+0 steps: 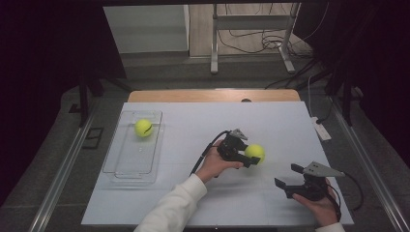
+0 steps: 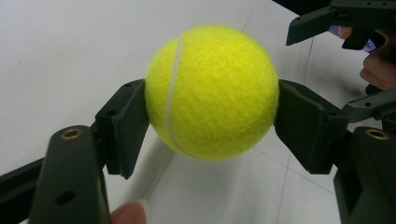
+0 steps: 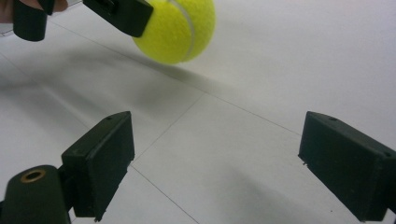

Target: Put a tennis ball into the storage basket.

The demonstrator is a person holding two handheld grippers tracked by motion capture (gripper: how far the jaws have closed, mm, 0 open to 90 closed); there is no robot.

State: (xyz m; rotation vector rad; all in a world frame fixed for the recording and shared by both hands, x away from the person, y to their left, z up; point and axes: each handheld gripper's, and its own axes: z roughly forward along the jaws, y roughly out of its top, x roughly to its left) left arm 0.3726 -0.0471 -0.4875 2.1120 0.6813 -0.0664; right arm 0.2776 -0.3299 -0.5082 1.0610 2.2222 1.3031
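Ball [image 2: 212,91] clamped in left tongs [image 2: 212,112], mid-table.

a white table [image 1: 203,121] with faint seam lines, a strip of bare wood along its far edge. a clear plastic tray [image 1: 121,166] sits flat on the table's left side, and a yellow tennis ball [image 1: 143,127] rests at the tray's far end. right of the tray, open white surface.
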